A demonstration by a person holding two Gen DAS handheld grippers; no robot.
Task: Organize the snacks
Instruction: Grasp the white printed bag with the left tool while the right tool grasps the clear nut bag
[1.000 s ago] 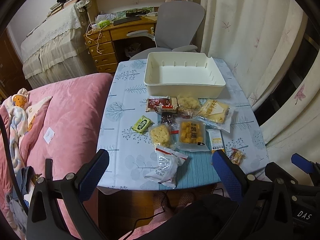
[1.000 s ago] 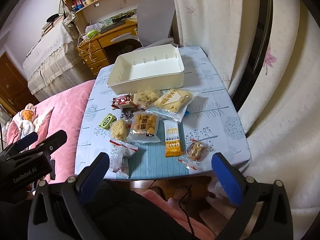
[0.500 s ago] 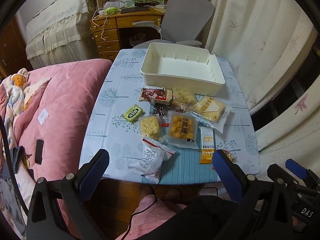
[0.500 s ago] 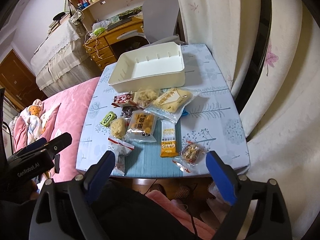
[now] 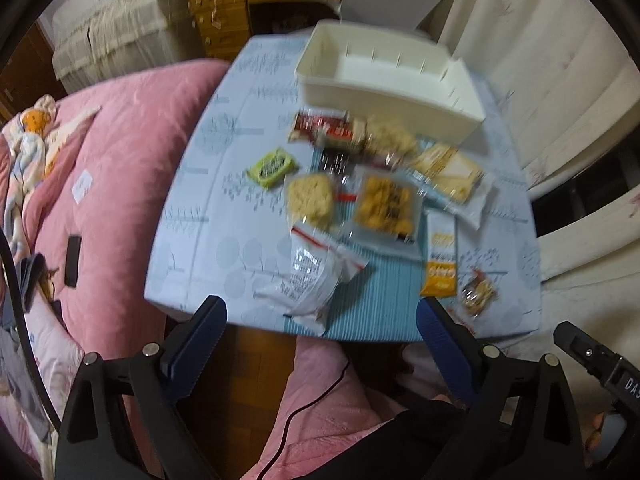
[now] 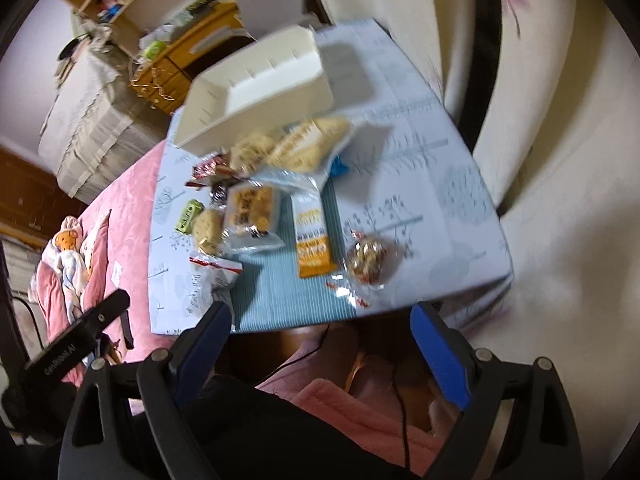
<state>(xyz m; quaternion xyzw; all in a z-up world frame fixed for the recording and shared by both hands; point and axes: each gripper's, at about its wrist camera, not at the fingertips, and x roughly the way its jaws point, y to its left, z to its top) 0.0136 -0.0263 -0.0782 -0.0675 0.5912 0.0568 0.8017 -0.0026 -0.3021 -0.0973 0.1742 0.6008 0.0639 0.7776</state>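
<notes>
Nearest to me, both grippers hang over the front edge of the table (image 5: pixel 188 240), angled down, above a lap in pink. The left gripper (image 5: pixel 320 322) has its blue fingers (image 5: pixel 200 332) spread wide with nothing between them, though its jaws have just been closing a little. The right gripper (image 6: pixel 322 328) is likewise wide and empty, and its jaws have also just been narrowing slightly.

Just past the left gripper, a white crinkled packet (image 5: pixel 316 280) lies at the table's near edge. In front of the right gripper I see a round nut snack in clear wrap (image 6: pixel 370 260), and beside it an orange and white bar (image 6: pixel 314 236).

Further in, the snacks crowd together on the striped blue mat (image 5: pixel 376 288): a clear tray of yellow biscuits (image 5: pixel 384 204), a pale crumbly cake (image 5: pixel 310 200), and a small green packet (image 5: pixel 272 166) lying apart to the left. Behind those lie a red wrapper (image 5: pixel 324 128), a lumpy pale snack (image 5: pixel 390 142) and a long yellow pastry pack (image 5: pixel 448 172).

At the far side of the table stands the white bin (image 5: pixel 384 92), with no snacks in it. All the snacks lie on the table in front of it. Both views are blurred.
</notes>
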